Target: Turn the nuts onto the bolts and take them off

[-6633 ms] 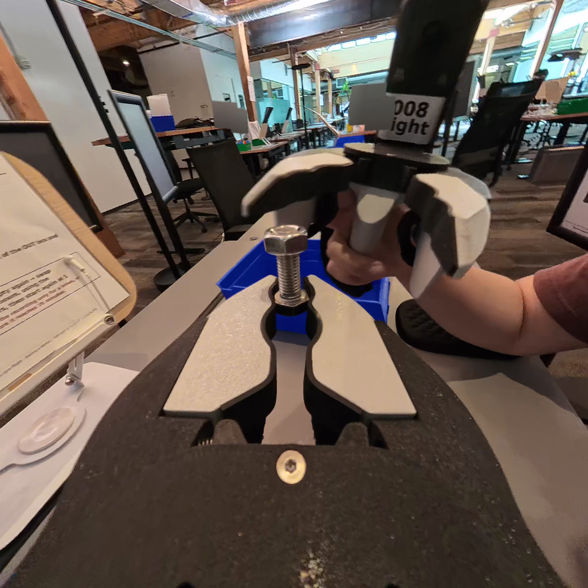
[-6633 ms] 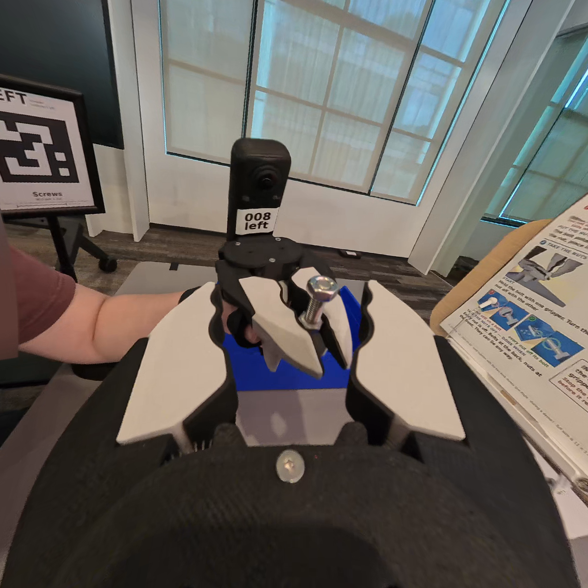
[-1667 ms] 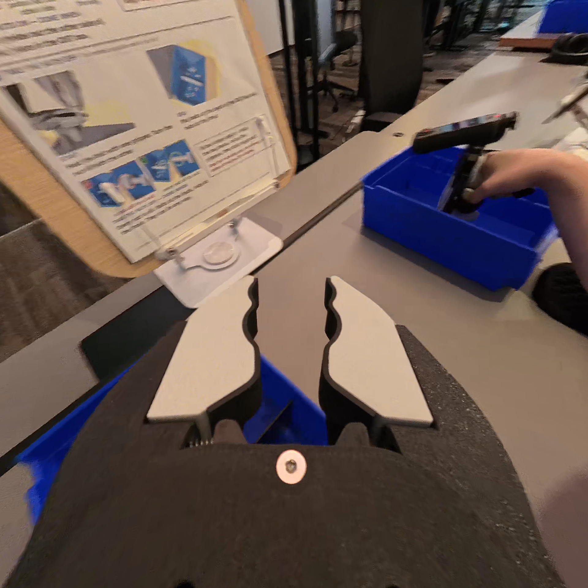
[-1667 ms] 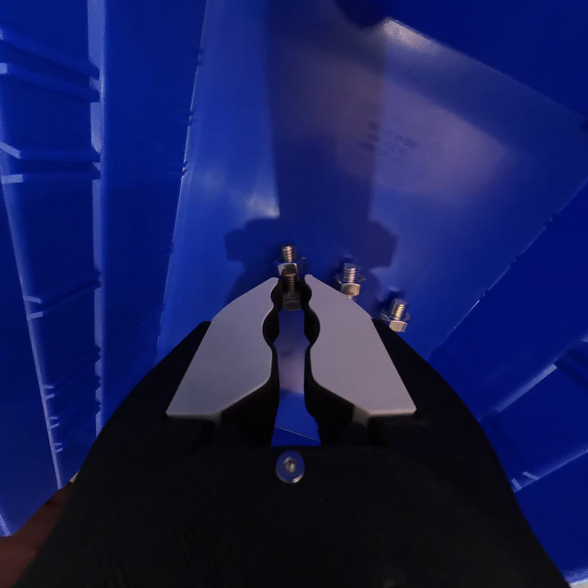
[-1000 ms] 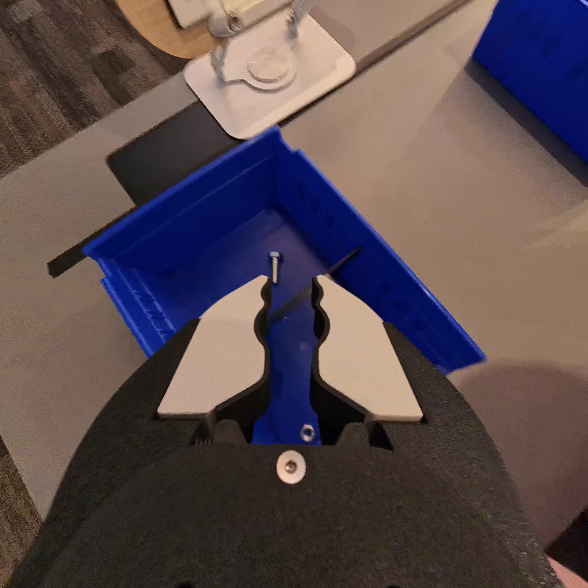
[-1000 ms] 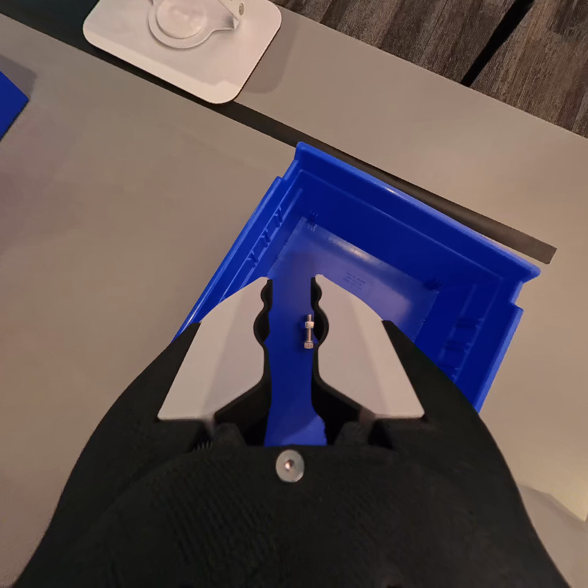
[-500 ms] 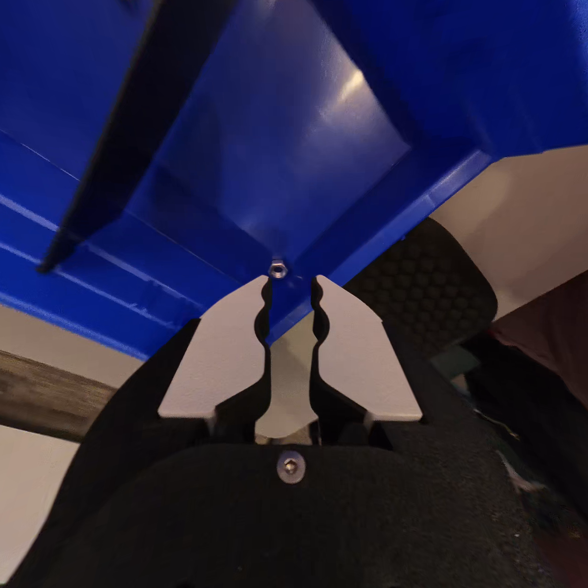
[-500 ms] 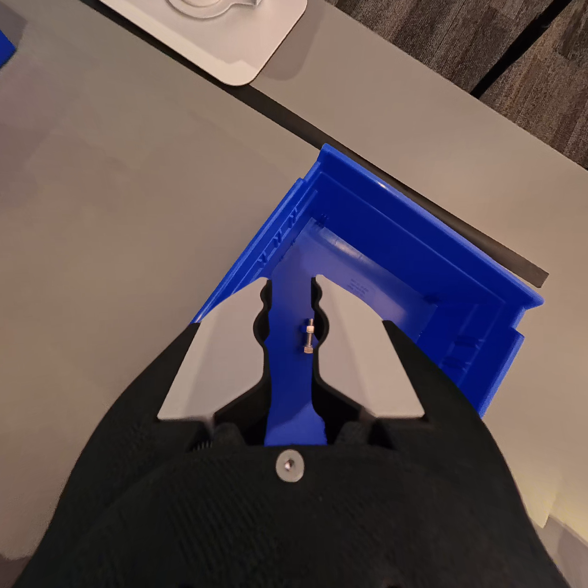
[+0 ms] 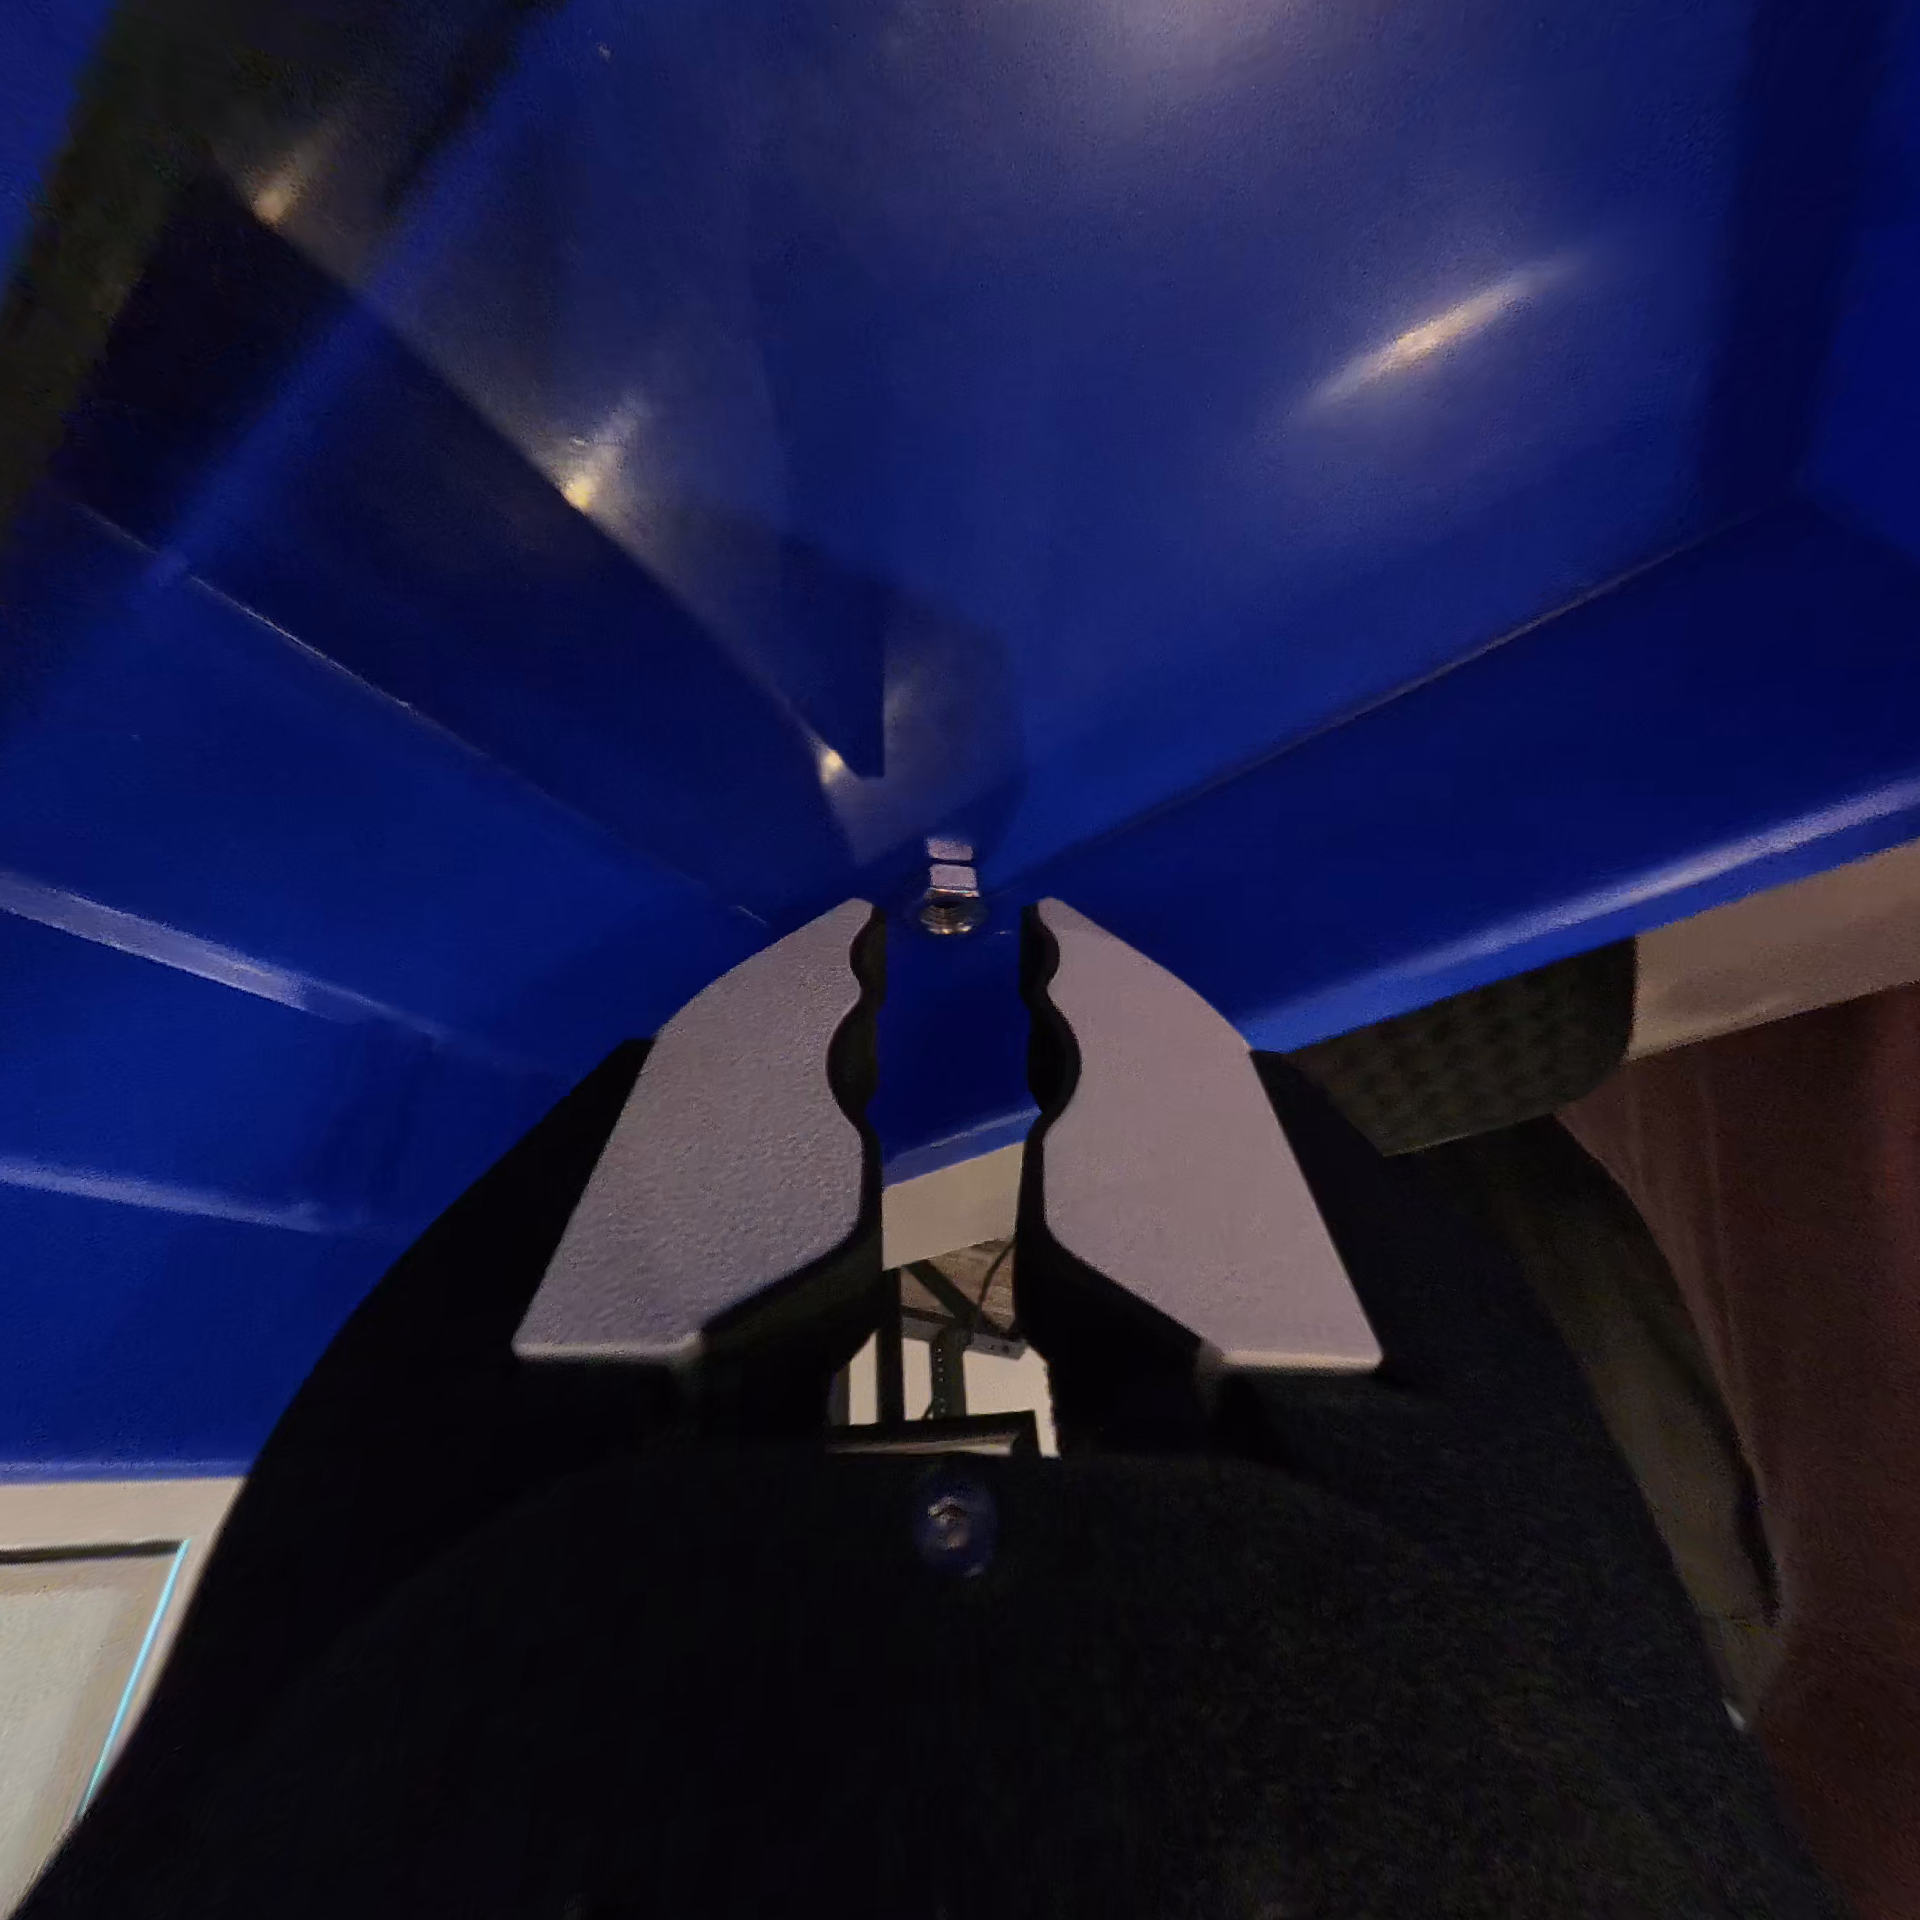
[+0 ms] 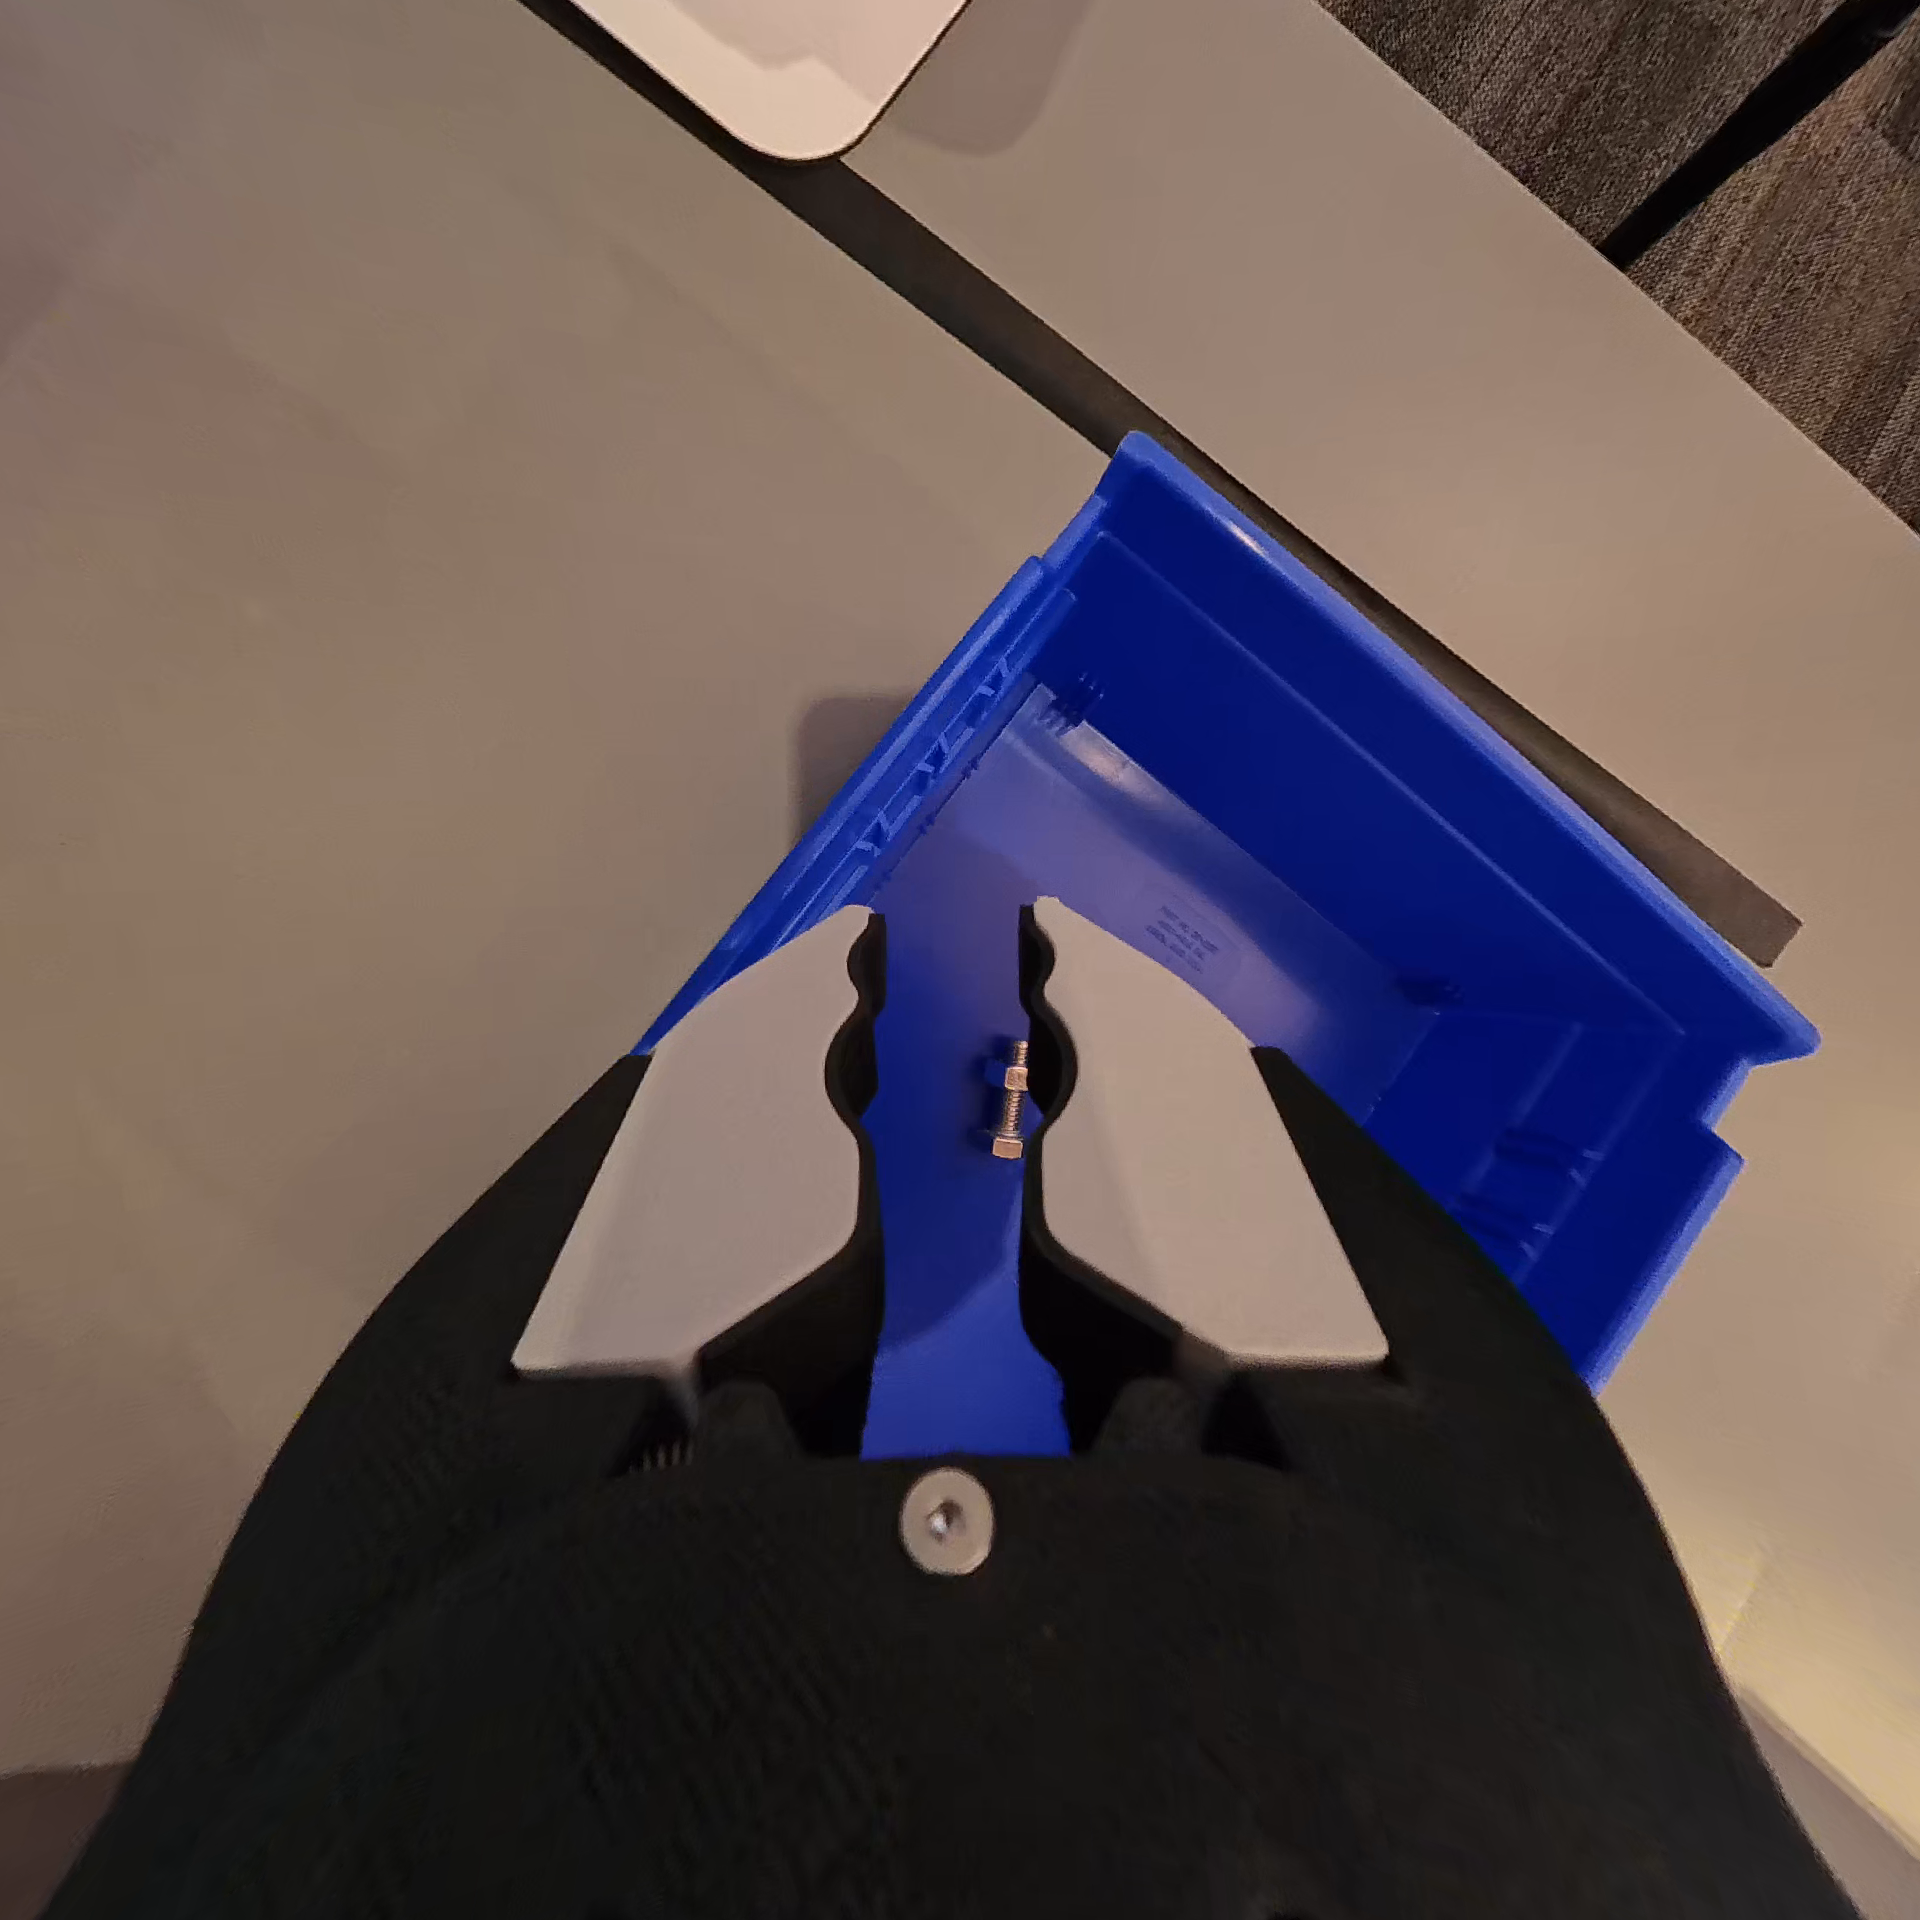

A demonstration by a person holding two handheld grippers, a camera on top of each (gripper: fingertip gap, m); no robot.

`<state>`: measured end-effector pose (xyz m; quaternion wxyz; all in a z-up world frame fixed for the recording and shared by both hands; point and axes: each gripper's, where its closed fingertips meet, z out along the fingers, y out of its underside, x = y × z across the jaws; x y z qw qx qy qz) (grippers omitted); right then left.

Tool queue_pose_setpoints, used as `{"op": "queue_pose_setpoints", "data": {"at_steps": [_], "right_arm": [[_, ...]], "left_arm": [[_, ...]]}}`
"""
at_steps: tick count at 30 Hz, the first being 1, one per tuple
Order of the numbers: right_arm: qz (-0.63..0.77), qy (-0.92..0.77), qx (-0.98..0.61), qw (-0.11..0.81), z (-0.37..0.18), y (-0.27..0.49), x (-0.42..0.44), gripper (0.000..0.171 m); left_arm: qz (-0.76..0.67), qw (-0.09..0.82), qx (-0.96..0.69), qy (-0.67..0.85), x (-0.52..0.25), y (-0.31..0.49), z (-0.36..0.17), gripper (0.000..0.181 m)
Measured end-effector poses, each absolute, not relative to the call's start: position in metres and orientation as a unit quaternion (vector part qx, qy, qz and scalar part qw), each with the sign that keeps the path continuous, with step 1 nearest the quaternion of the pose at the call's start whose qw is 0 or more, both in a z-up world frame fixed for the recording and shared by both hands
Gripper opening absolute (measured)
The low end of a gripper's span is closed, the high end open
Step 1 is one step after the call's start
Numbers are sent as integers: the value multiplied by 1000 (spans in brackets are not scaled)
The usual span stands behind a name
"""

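Observation:
In the left wrist view my left gripper (image 9: pixel 951 909) is open and low inside a blue bin (image 9: pixel 1195 364). A loose silver nut (image 9: pixel 948 912) lies on the bin floor right at its fingertips, in the gap between them. In the right wrist view my right gripper (image 10: pixel 951 914) is open and empty, held high above a second blue bin (image 10: pixel 1382 810). A bolt with a nut on it (image 10: pixel 1011 1099) lies on that bin's floor, seen between the fingers far below.
The bins stand on a grey table (image 10: pixel 416 520). A white stand base (image 10: pixel 769 73) sits at the far edge, beside a dark strip (image 10: pixel 1195 436). A black patterned pad (image 9: pixel 1455 1049) and a dark red sleeve (image 9: pixel 1787 1247) lie past the left bin's wall. Tip to tip, the grippers are about 55 cm apart. Measured from the fingertips, the white stand base (image 10: pixel 769 73) is 30 cm or so from the right gripper and 50 cm from the left.
My left gripper has dropped deeper into its bin and closed in on the nut. My right gripper has risen a little farther above its bin, still open, with the bolt left on the floor.

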<state>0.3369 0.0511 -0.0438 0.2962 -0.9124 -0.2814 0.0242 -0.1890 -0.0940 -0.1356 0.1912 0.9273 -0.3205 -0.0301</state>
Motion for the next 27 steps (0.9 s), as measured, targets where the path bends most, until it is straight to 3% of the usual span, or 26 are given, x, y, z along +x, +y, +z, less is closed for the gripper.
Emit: {"op": "queue_pose_setpoints", "data": {"at_steps": [1, 7, 27], "right_arm": [[25, -282, -912, 296, -44, 51, 336, 26], [23, -288, -911, 295, -43, 50, 333, 26], [19, -298, -908, 294, -38, 43, 334, 26]], "left_arm": [[-36, 190, 927, -322, -191, -94, -138, 24], [-49, 212, 925, -311, -199, -101, -148, 33], [-64, 191, 931, -304, -204, -99, -156, 22]]}}
